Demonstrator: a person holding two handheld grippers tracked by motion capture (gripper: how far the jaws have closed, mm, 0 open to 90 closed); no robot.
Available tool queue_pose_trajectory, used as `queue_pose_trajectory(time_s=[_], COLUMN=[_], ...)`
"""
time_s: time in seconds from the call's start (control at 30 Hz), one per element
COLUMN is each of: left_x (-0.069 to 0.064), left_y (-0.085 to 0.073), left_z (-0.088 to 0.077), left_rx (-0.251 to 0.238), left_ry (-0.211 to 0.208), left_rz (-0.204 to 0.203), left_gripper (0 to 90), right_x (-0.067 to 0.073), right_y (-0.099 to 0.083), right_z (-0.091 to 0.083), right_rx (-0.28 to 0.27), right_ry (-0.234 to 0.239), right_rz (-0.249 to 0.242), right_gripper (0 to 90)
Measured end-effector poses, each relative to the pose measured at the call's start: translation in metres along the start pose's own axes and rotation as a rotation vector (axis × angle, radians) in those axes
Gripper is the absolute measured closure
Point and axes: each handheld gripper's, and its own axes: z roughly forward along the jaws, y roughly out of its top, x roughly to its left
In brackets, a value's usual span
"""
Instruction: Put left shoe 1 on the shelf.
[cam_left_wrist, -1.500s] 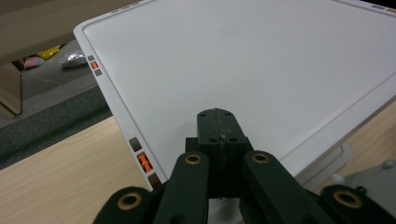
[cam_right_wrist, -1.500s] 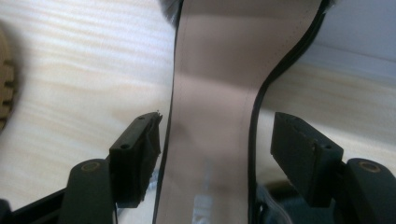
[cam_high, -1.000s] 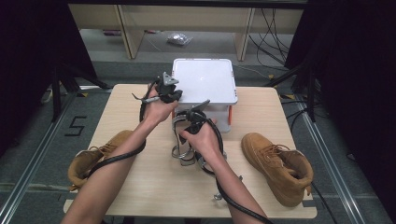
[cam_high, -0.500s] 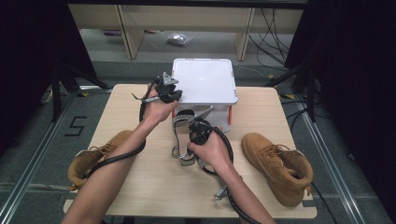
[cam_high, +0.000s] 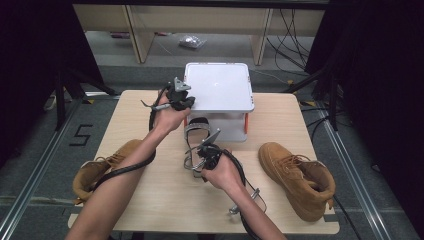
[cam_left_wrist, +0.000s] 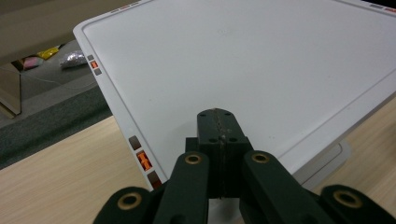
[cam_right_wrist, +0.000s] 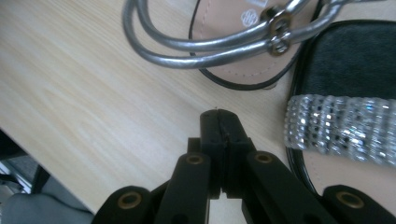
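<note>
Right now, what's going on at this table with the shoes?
A person works with a gripper in each hand. The left gripper rests shut at the edge of the white shelf top. The right gripper has just closed with nothing between its jaws, beside the silver strap sandal and the rhinestone-band sandal in front of the shelf. One tan boot lies on the right, another on the left.

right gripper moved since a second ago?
Yes. In the high view the right gripper has come toward the near table edge, away from the white box, and sits by the sandals. Its fingers have just closed, nothing between them.
</note>
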Motion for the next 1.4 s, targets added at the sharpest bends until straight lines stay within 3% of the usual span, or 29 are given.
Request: queue_pose_trajectory(time_s=[0.1,0.17,0.27,0.33,0.37,0.43,0.57,0.6,0.83,0.87,0.93,0.97,1.0,1.13,1.2,1.27,1.3,1.4], left_x=[0.0,0.0,0.0,0.0,0.0,0.001,0.001,0.001,0.0,0.001,0.0,0.001,0.001,0.0,-0.001,0.001,0.001,0.001], left_y=[0.0,0.0,-0.001,-0.001,-0.001,-0.001,-0.001,-0.001,-0.001,-0.001,-0.001,-0.001,-0.001,-0.001,-0.001,-0.001,-0.001,-0.001], left_z=[0.0,-0.001,-0.001,-0.001,-0.001,-0.002,-0.002,-0.002,-0.002,-0.002,-0.002,-0.003,-0.003,-0.003,-0.002,-0.003,-0.003,-0.003], left_rx=[0.0,0.0,0.0,0.0,0.0,0.008,0.01,0.009,0.008,0.008,0.011,0.01,0.009,0.008,-0.004,0.011,0.008,0.01], left_ry=[-0.001,-0.001,-0.003,-0.003,-0.003,-0.004,-0.006,-0.005,-0.008,-0.008,-0.004,-0.005,-0.005,-0.006,-0.003,-0.005,-0.005,-0.008], left_rz=[0.0,0.003,0.003,0.003,0.004,0.014,0.017,0.017,0.02,0.021,0.022,0.021,0.02,0.02,0.008,0.023,0.019,0.016], left_gripper=[89.6,89.6,89.6,89.6,89.7,89.6,89.7,89.7,89.6,89.7,89.7,89.6,89.7,89.7,89.7,89.6,89.6,89.6], right_x=[0.001,-0.002,0.0,0.002,-0.001,0.001,-0.001,-0.003,0.001,-0.003,0.001,-0.001,-0.002,-0.002,-0.001,-0.003,0.001,0.007], right_y=[0.0,0.001,0.001,0.002,0.003,0.004,0.003,0.003,0.004,0.006,0.007,0.008,0.009,0.009,0.009,0.009,0.008,0.008], right_z=[0.009,0.013,0.02,0.021,0.023,0.022,0.024,0.024,0.023,0.022,0.021,0.02,0.02,0.019,0.02,0.02,0.019,0.02], right_rx=[0.007,-0.005,-0.019,-0.014,-0.039,-0.024,-0.048,-0.062,-0.096,-0.1,-0.107,-0.103,-0.124,-0.098,-0.104,-0.125,-0.124,-0.098], right_ry=[-0.02,-0.028,-0.026,-0.012,-0.033,-0.004,0.001,-0.009,0.017,0.002,0.029,0.03,0.011,0.044,0.039,-0.009,-0.008,0.034], right_rz=[0.02,-0.003,0.031,0.08,0.037,0.098,0.085,0.062,0.101,0.053,0.118,0.097,0.107,0.137,0.136,0.07,0.099,0.099], right_gripper=[90.0,90.0,90.0,90.0,90.0,90.0,90.0,90.0,90.0,90.0,90.0,90.0,90.0,90.0,90.0,90.0,90.0,90.0])
